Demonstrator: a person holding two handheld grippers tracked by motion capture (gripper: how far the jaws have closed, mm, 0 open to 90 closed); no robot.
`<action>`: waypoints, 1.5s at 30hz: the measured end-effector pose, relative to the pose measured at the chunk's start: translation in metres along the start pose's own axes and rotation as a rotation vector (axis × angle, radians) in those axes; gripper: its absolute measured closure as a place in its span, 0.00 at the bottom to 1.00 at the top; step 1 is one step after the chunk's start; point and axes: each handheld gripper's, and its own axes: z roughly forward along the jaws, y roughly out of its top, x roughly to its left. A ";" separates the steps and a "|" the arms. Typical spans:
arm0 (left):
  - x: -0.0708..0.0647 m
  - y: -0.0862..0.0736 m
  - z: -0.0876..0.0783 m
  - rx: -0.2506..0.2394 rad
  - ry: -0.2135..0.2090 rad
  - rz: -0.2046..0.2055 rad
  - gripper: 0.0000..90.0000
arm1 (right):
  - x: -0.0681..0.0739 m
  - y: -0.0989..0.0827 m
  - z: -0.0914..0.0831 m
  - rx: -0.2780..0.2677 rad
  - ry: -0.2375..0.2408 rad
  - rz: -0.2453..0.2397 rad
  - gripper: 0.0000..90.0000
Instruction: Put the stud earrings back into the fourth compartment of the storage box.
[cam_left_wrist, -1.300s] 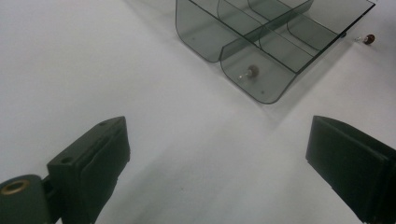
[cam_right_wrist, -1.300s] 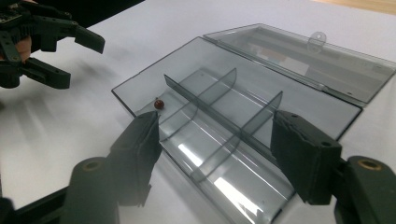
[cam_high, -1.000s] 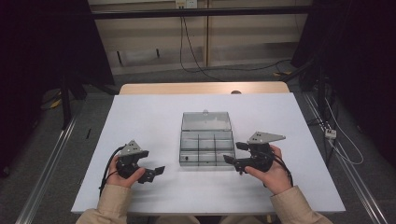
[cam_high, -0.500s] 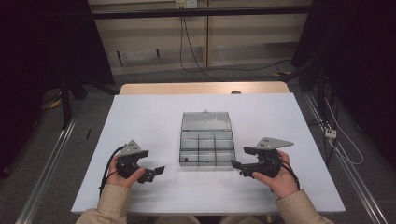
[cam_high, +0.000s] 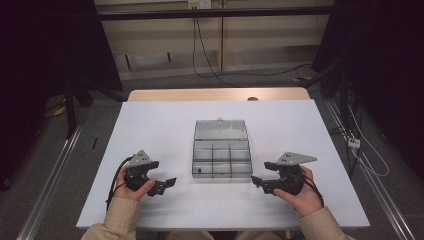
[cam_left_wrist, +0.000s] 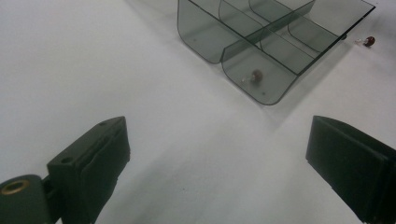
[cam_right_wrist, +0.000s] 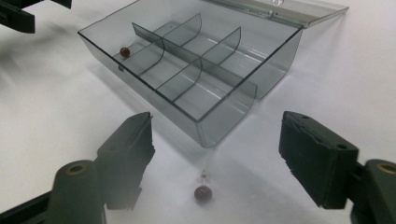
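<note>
White table (cam_high: 165, 125), dark room around it. In front of me sits the clear box (cam_high: 221, 155), lid up, 1 bead (cam_right_wrist: 124, 51) in a corner cell. My right gripper (cam_right_wrist: 215, 154) is spread wide with a 2nd bead (cam_right_wrist: 202, 192) lying between its jaws, untouched. My left gripper (cam_left_wrist: 219, 154) is spread too, holding nothing.

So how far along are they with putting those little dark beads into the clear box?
One bead already lies in a corner compartment of the open clear box. The right gripper is open over a second bead lying on the white table beside the box, not yet gripped. Left to do: pick it up and drop it in. The left gripper waits open.
</note>
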 end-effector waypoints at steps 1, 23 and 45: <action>0.000 0.000 0.000 0.001 0.001 0.001 0.07 | 0.000 -0.001 0.000 0.003 0.000 -0.002 0.30; 0.000 0.000 0.000 0.000 0.002 0.005 0.07 | 0.000 -0.020 0.007 0.086 0.034 -0.019 0.78; 0.000 0.000 -0.001 0.001 0.004 0.005 0.07 | 0.005 -0.023 0.015 0.123 0.008 -0.065 0.89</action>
